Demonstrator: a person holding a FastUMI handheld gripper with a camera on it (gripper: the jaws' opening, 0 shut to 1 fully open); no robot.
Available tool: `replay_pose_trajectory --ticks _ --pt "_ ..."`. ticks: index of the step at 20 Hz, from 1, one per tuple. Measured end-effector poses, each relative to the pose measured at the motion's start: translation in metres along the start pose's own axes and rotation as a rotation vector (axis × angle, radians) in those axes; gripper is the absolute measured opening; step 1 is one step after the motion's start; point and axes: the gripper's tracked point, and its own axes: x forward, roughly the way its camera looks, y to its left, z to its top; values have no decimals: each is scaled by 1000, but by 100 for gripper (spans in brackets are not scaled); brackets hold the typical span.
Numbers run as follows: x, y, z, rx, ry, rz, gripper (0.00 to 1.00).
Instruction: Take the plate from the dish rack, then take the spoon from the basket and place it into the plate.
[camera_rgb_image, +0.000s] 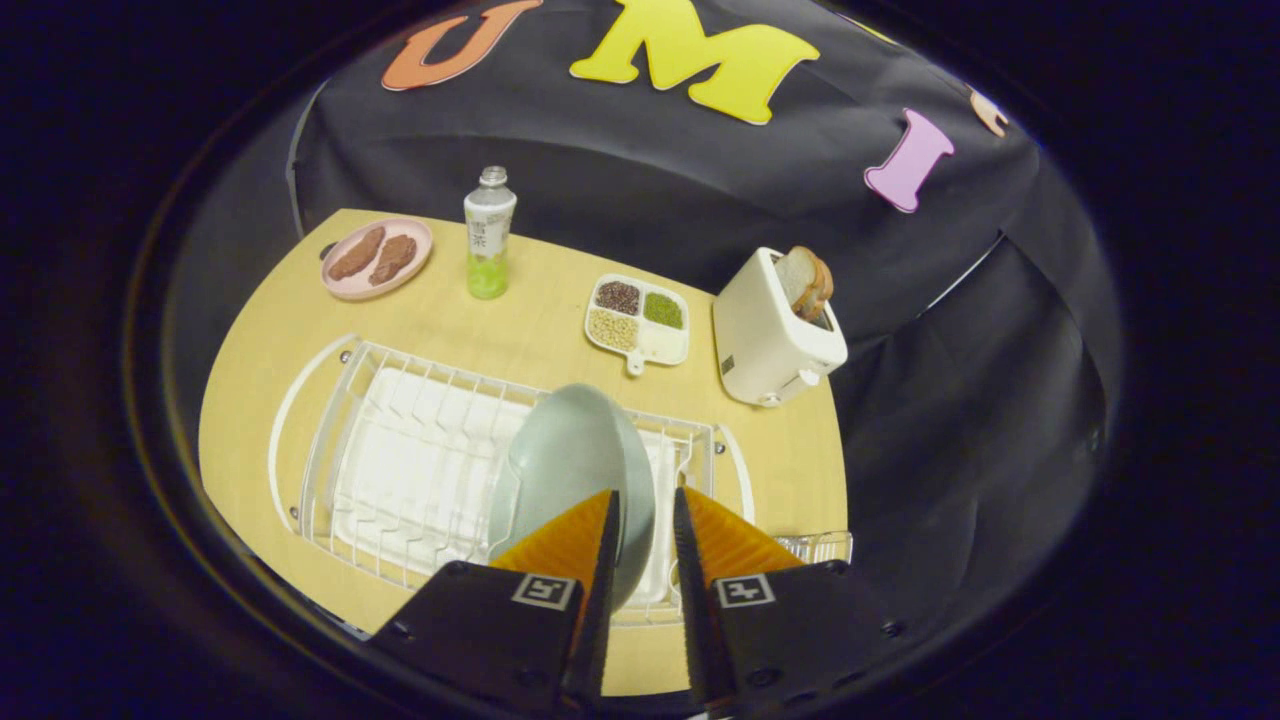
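Where the light wooden tabletop (560, 350) ends, black cloth closes the booth on the far and right sides. At the far left of the table sits a pink plate (377, 259) carrying two brown pieces, with a clear bottle (489, 232) of green liquid just to its right. Further right lie a white divided tray (638, 319) of grains and a white toaster (772, 340) with bread slices standing in its slot. The white wire dish rack (400, 460) occupies the near half of the table. The grey-green plate (570, 465) stands on edge in the right part of the rack. The gripper (645, 520) is positioned over the plate rim, with its orange fingers (575, 540) set apart, one on each side of the rim; contact with the plate appears not yet made, though the angle makes this hard to confirm. The basket (820, 546) is mostly hidden behind the right finger, only a wire corner being visible; its contents cannot be made out.
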Motion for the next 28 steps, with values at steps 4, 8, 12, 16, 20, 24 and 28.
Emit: replay_pose_trajectory --ticks 4,8,12,16,20,24,28 --pt "0 -4 -2 -76 68 -64 18" --pt "-1 -5 -3 -128 111 -105 18" --pt "1 -6 -9 -149 140 -173 19" --pt "-9 3 -8 -123 118 -247 11" --pt "-24 19 -4 -95 64 -304 11" --pt "-35 25 -2 -43 26 -365 11" --pt "-39 27 -4 -20 -4 -391 11"
